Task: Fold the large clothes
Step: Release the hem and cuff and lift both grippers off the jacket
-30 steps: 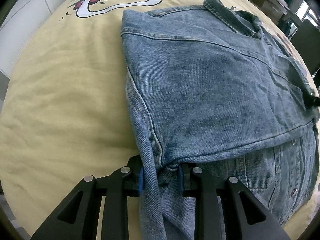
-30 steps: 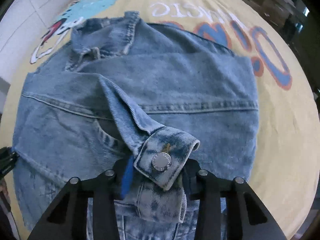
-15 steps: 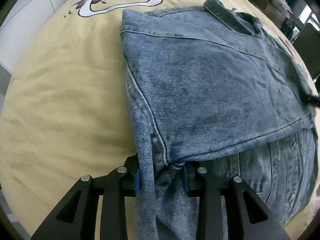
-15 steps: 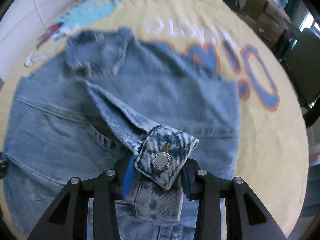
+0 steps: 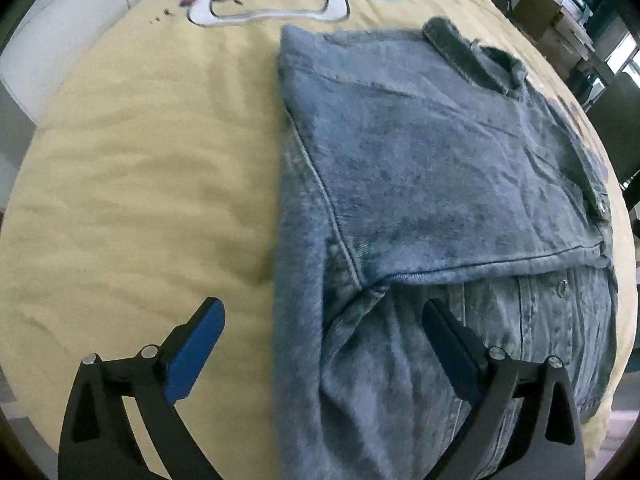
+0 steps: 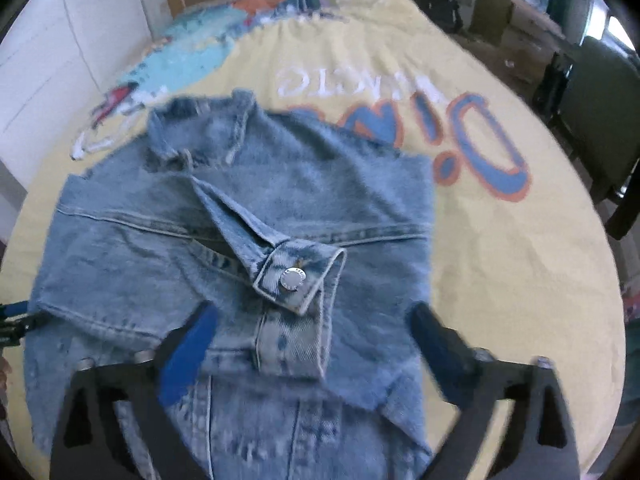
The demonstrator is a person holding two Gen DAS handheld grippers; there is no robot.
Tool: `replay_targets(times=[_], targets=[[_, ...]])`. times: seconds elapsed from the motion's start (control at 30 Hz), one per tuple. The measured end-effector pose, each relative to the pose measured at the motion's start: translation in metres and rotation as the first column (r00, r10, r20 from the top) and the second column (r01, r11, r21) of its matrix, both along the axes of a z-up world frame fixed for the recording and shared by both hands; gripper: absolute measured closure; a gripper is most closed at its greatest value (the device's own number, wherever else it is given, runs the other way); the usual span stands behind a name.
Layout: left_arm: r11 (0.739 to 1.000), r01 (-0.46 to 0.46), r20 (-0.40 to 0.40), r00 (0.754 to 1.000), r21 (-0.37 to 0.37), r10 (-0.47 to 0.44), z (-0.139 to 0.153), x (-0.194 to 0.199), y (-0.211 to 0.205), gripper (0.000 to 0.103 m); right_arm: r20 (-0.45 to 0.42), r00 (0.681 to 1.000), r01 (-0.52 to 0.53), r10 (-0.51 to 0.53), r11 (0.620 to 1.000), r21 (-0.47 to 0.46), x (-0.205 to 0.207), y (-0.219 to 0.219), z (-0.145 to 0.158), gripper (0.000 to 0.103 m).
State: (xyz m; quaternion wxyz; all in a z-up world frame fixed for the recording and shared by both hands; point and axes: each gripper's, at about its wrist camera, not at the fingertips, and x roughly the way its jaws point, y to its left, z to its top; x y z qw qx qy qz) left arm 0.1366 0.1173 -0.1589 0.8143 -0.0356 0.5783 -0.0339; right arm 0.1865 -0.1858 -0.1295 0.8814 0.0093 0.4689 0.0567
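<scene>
A blue denim jacket (image 5: 432, 184) lies on the yellow printed bedspread (image 5: 140, 168), its sides folded over the middle. My left gripper (image 5: 324, 312) is open and empty, its jaws spread either side of the jacket's near left corner. In the right wrist view the jacket (image 6: 248, 208) lies flat with a sleeve folded across it; the sleeve cuff (image 6: 300, 276) with a metal button rests on the denim. My right gripper (image 6: 312, 316) is open and empty, just behind the cuff. The left gripper's tip (image 6: 12, 316) shows at the far left edge there.
The bedspread (image 6: 500, 260) has a cartoon print and large lettering beyond the jacket. A white wall (image 6: 48, 60) runs along the left of the bed. A dark chair (image 6: 600, 120) and boxes (image 5: 560, 12) stand to the right of the bed.
Both grippers have opened and let go: the left released the jacket's corner fold, the right released the sleeve cuff, which now rests on the jacket. Both have drawn back and up a little.
</scene>
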Motion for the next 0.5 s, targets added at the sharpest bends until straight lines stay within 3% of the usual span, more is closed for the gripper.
replay_targets(times=[0.17, 0.27, 0.37, 0.5], targets=[[1.0, 0.008, 0.054, 0.999, 0.019, -0.009, 0.012, -0.038, 0.005, 0.001, 0.052, 0.998, -0.028, 0.029, 0.999, -0.015, -0.042, -0.007, 0.017, 0.0], [0.999, 0.013, 0.021, 1.0, 0.044, -0.014, 0.009, -0.063, 0.007, 0.001, 0.036, 0.999, -0.021, 0.022, 1.0, -0.019, -0.073, -0.018, 0.011, 0.0], [0.997, 0.013, -0.008, 1.0, 0.074, -0.012, 0.006, -0.091, 0.014, 0.001, -0.038, 0.999, -0.017, 0.018, 1.0, 0.015, -0.109, -0.035, -0.011, 0.0], [0.998, 0.011, -0.057, 0.998, 0.056, -0.008, 0.001, -0.123, 0.02, 0.001, -0.153, 0.988, 0.037, -0.036, 0.999, 0.004, -0.15, -0.057, -0.049, 0.0]])
